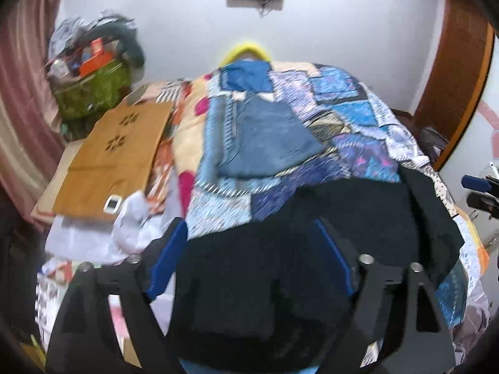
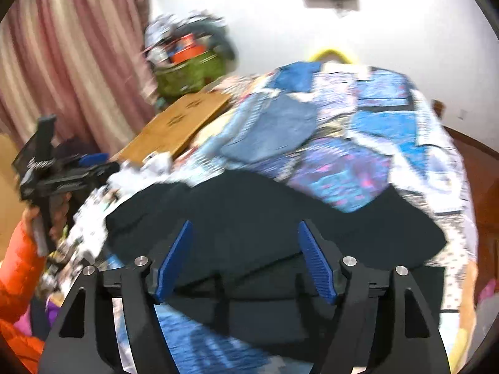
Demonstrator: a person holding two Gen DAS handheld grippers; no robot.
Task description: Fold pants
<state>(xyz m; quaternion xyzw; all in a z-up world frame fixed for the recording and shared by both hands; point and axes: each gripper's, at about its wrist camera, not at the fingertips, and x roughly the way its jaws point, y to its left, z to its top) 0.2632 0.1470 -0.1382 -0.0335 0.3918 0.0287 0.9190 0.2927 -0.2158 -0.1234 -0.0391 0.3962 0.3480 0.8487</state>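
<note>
Black pants (image 1: 358, 205) lie in a folded, layered heap on the near part of a patchwork bedspread (image 1: 352, 109). In the left wrist view my left gripper (image 1: 249, 230) hovers over them, its blue-padded fingers (image 1: 170, 249) wide apart and holding nothing. In the right wrist view the right gripper (image 2: 244, 230) is open too, above the pants (image 2: 265, 199), with no cloth pinched by its pads (image 2: 315, 258). The left gripper (image 2: 62, 168) also shows at that view's left edge, held by a hand in an orange sleeve (image 2: 18, 265). Both views are blurred.
Folded blue jeans (image 1: 268, 137) rest further back on the bedspread. A wooden board (image 1: 115, 155) with a phone (image 1: 113, 203) on it lies to the left, beside loose white cloth (image 1: 134, 221). A green basket (image 1: 90, 90) of clutter stands by the pink curtain (image 1: 25, 93).
</note>
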